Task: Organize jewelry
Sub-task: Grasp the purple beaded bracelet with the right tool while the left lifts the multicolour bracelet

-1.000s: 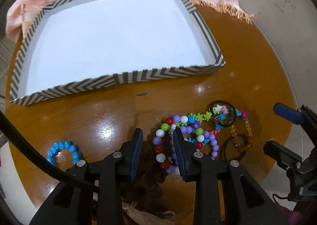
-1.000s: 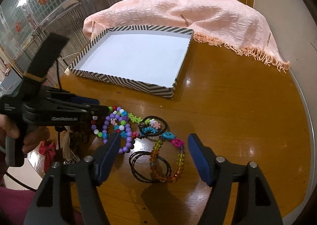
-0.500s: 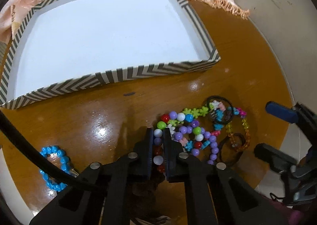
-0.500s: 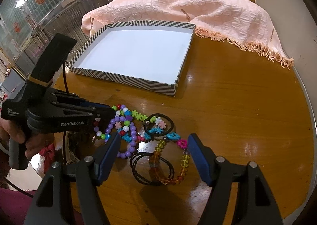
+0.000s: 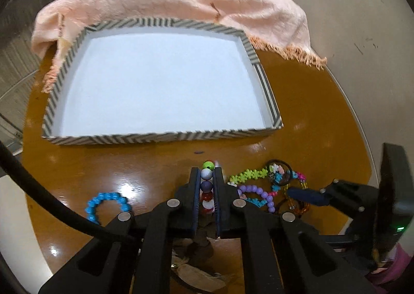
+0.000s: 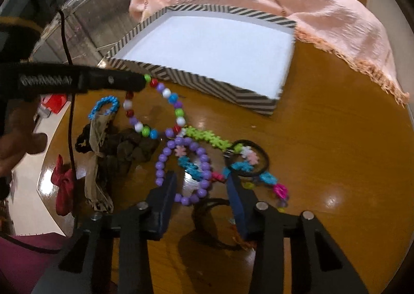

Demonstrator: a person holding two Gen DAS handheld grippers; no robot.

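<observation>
Warm indoor light is cast from above, and bright glare spots are thrown on the glossy table (image 5: 108, 164) near the striped tray (image 5: 160, 136). Strong fisheye bending and dark vignetting are seen at the edges. The tray's rim is slightly smeared by motion blur.

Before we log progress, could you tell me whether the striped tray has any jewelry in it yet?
Empty: the striped tray shows only its bare white floor in both views.

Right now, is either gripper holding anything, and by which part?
The left gripper clamps the multicolored bead bracelet by a short run of beads. The right gripper is closing around the purple bead bracelet, not gripping.
</observation>
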